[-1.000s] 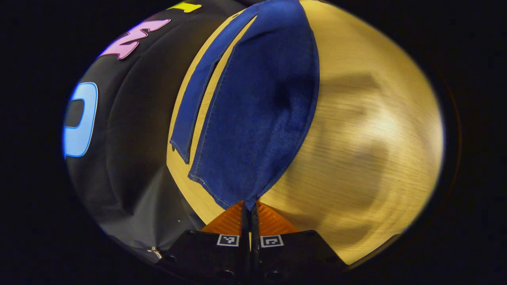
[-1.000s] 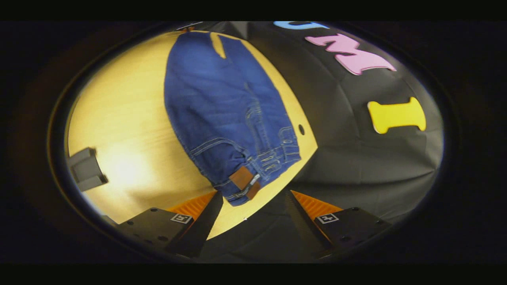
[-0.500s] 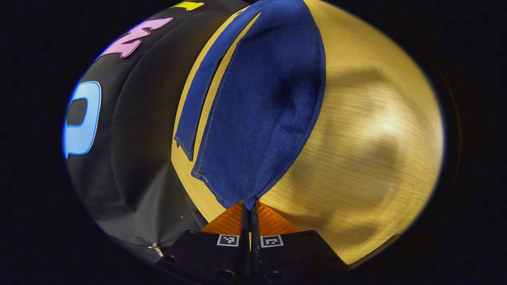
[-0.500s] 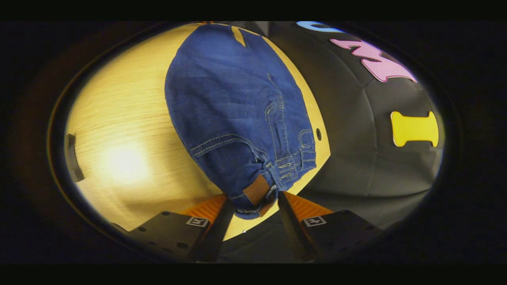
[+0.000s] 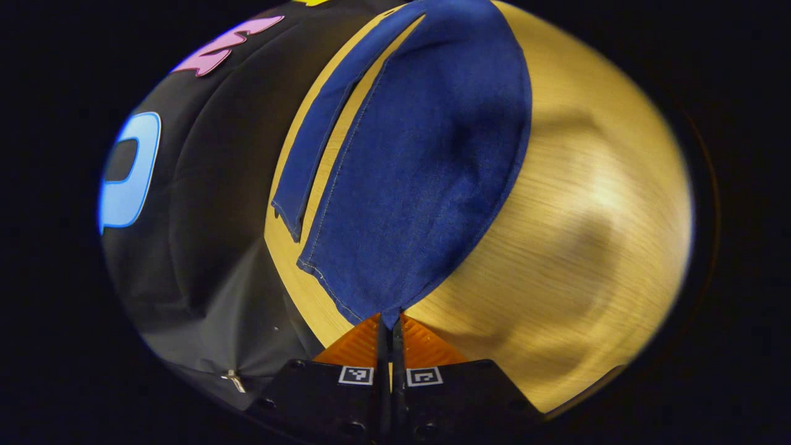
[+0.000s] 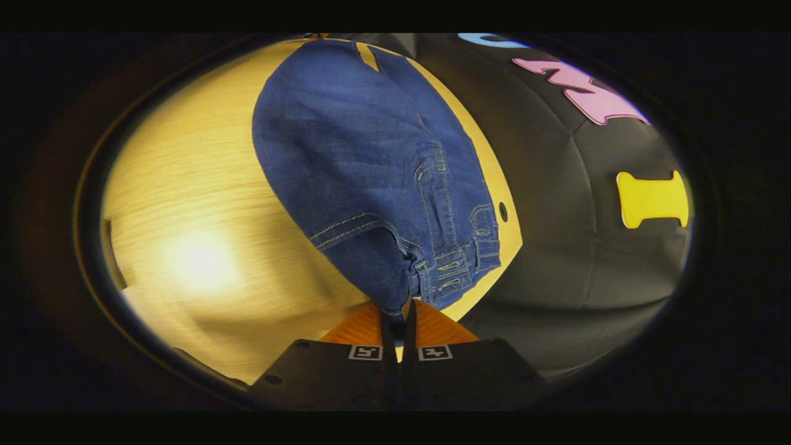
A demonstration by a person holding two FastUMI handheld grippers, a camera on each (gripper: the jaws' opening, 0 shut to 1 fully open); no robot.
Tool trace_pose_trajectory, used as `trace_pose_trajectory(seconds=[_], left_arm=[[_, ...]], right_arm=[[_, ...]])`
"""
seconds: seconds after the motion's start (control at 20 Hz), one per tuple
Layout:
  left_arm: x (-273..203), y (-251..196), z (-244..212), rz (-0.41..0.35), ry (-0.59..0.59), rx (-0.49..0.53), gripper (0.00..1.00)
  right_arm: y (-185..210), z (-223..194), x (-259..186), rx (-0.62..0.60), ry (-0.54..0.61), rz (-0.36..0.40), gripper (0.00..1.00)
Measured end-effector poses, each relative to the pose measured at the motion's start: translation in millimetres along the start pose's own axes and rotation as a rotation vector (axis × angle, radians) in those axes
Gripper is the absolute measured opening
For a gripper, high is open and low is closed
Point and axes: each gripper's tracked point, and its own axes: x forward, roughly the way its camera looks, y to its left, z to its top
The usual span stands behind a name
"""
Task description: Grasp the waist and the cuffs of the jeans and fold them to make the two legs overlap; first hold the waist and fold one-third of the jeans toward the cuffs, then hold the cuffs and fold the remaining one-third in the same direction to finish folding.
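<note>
Left gripper (image 5: 390,324) closed tight on corner of cuff (image 5: 346,290) of blue jeans (image 5: 420,173), other leg (image 5: 315,154) lying beside, near table edge. Right gripper (image 6: 400,316) clamped together on waist (image 6: 426,278) of jeans, belt loops just beside. Jeans spread flat on wooden table (image 6: 204,204), close to black cloth wall (image 6: 587,247).

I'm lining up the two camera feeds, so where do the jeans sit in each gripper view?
Left gripper view: the jeans fill the centre, the near cuff pinched in the left gripper.
Right gripper view: upper centre, the waist pinched in the right gripper.
Shared landmark: the wooden table, under the jeans in both views.
</note>
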Motion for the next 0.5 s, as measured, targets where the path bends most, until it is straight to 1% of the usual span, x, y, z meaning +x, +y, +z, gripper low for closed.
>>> trace_pose_trajectory(seconds=[0.1,0.15,0.2,0.25,0.3,0.35,0.45,0.5], left_arm=[[0,2,0,-0.019,-0.006,-0.067,0.05],[-3,2,1,-0.04,-0.006,-0.153,0.05],[-6,3,7,-0.069,-0.009,-0.271,0.06],[-10,7,10,-0.089,-0.014,-0.344,0.06],[-11,12,14,-0.099,-0.026,-0.395,0.06],[-16,19,16,-0.091,-0.037,-0.418,0.06],[-26,24,22,-0.099,-0.054,-0.472,0.06],[-29,32,25,-0.105,-0.065,-0.521,0.06]], right_arm=[[-8,2,-2,0.102,-0.007,0.002,0.01],[-22,7,-6,0.181,-0.018,-0.016,0.06],[-32,12,-10,0.232,-0.032,-0.036,0.01],[-43,17,-15,0.274,-0.047,-0.053,0.01],[-51,23,-26,0.316,-0.061,-0.066,0.0],[-62,33,-37,0.357,-0.095,-0.084,0.06],[-83,37,-63,0.435,-0.121,-0.122,0.06],[-92,43,-76,0.479,-0.13,-0.135,0.06]])
